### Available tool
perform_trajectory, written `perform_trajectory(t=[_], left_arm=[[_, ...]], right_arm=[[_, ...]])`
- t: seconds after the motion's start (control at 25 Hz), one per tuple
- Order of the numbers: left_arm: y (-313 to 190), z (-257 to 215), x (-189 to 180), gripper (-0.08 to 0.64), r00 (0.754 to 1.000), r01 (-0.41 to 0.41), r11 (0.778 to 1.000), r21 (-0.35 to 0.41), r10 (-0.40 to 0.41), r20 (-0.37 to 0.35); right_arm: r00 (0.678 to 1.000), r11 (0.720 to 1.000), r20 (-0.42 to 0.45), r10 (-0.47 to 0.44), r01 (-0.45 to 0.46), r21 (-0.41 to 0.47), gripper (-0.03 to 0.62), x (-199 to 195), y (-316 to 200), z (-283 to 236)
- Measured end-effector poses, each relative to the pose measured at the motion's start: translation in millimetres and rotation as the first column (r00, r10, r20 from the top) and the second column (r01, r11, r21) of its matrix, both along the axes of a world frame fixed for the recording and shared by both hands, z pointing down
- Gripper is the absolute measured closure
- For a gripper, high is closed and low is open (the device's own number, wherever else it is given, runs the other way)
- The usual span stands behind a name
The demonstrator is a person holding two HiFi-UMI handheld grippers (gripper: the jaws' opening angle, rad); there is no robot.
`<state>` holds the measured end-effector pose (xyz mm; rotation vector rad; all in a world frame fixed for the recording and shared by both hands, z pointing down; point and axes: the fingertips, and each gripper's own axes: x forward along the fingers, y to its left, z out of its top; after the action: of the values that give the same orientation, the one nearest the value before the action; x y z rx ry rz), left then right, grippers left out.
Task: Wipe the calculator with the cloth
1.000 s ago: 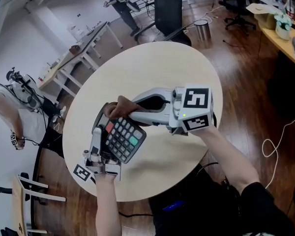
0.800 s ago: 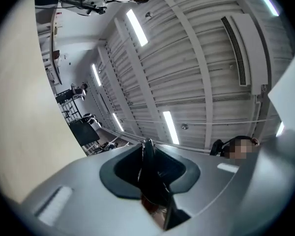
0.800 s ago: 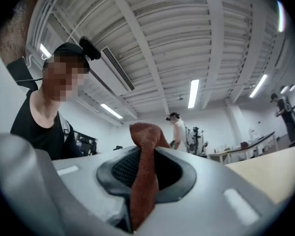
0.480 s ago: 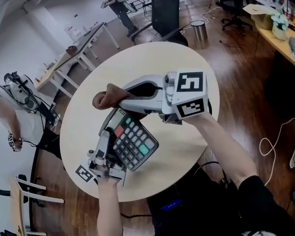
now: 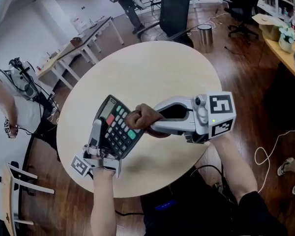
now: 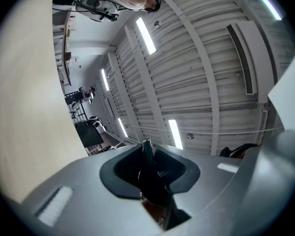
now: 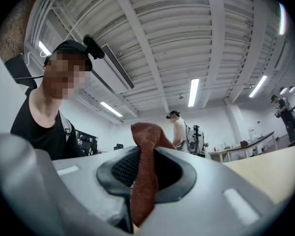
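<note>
Holding bunched brown cloth against flat keyed calculator | right gripper clamps cloth | left gripper clamps calculator

Round pale wooden table stood on dark wood plank floor, black office chair and silver cylindrical bin sat beyond its far edge, long white desk upper left, person in white top far left, thin white cable looped at right.

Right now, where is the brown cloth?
The brown cloth is bunched in the right gripper, at head-view centre, against the right side of the dark calculator held by the left gripper.
</note>
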<state>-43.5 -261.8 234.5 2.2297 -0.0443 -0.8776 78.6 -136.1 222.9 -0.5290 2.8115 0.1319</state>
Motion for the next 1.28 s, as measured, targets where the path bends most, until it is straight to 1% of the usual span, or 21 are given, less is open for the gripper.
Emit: perform_trajectory(t=[0.08, 0.12, 0.16, 0.28, 0.36, 0.44, 0.48, 0.56, 0.64, 0.76, 0.84, 1.0, 1.08, 1.16, 1.2, 1.24, 1.28], left_arm=[[-8, 2, -6, 0.481, 1.0, 0.014, 1.0, -0.014, -0.014, 0.01], [-10, 2, -6, 0.48, 1.0, 0.008, 1.0, -0.017, -0.008, 0.013], [-9, 2, -5, 0.48, 1.0, -0.007, 1.0, -0.019, 0.007, 0.011], [7, 2, 8, 0.48, 0.996, -0.093, 0.996, -0.014, 0.093, 0.007], [22, 3, 18, 0.48, 0.987, -0.16, 0.987, 0.0, 0.159, 0.024], [35, 6, 27, 0.48, 0.979, -0.198, 0.98, 0.015, 0.197, 0.045], [38, 7, 31, 0.48, 0.979, -0.2, 0.98, 0.022, 0.198, 0.055], [38, 7, 32, 0.48, 0.983, -0.176, 0.984, 0.03, 0.174, 0.06], [28, 6, 24, 0.48, 0.99, -0.135, 0.991, 0.017, 0.134, 0.035], [9, 6, 11, 0.48, 0.998, -0.06, 0.998, -0.032, 0.06, -0.015], [0, 9, 10, 0.48, 1.0, -0.016, 0.998, -0.066, 0.014, -0.028], [-14, 19, 9, 0.481, 0.998, 0.061, 0.991, -0.119, -0.064, -0.026], [-24, 26, 9, 0.48, 0.993, 0.11, 0.98, -0.163, -0.117, -0.035], [-34, 34, 13, 0.482, 0.983, 0.159, 0.962, -0.224, -0.174, -0.051], [-37, 37, 16, 0.481, 0.978, 0.179, 0.952, -0.249, -0.199, -0.059], [-39, 38, 16, 0.482, 0.973, 0.195, 0.943, -0.27, -0.22, -0.066], [-40, 38, 12, 0.482, 0.969, 0.207, 0.936, -0.285, -0.237, -0.074]], right_arm=[[0.998, 0.999, -0.054, -0.011, 0.013, 0.035, 0.525, 1, 12, 11], [0.998, 0.999, -0.069, 0.005, -0.001, 0.053, 0.525, 6, 13, 12], [0.997, 0.998, -0.064, 0.032, -0.028, 0.062, 0.525, 12, 8, 9], [0.989, 0.987, 0.007, 0.145, -0.145, 0.068, 0.525, 28, -24, -21], [0.978, 0.975, 0.026, 0.207, -0.208, 0.074, 0.525, 27, -49, -40], [0.972, 0.969, -0.012, 0.233, -0.231, 0.088, 0.525, 17, -65, -47], [0.973, 0.97, -0.046, 0.228, -0.223, 0.094, 0.525, 11, -69, -46], [0.974, 0.977, -0.106, 0.199, -0.189, 0.1, 0.525, 1, -66, -38], [0.977, 0.982, -0.121, 0.175, -0.164, 0.096, 0.525, -5, -58, -28], [0.985, 0.987, -0.085, 0.149, -0.144, 0.069, 0.525, -3, -44, -17], [0.988, 0.988, -0.057, 0.144, -0.141, 0.055, 0.525, 1, -34, -11], [0.989, 0.989, -0.017, 0.145, -0.144, 0.04, 0.525, 12, -13, 8], [0.986, 0.985, -0.018, 0.168, -0.167, 0.037, 0.525, 25, -8, 18], [0.97, 0.97, -0.007, 0.241, -0.241, 0.042, 0.525, 45, -12, 20], [0.955, 0.953, 0.002, 0.298, -0.298, 0.055, 0.525, 55, -16, 14], [0.932, 0.928, 0.007, 0.364, -0.363, 0.084, 0.525, 61, -20, 4], [0.901, 0.893, 0.005, 0.434, -0.431, 0.129, 0.525, 60, -24, -7]])
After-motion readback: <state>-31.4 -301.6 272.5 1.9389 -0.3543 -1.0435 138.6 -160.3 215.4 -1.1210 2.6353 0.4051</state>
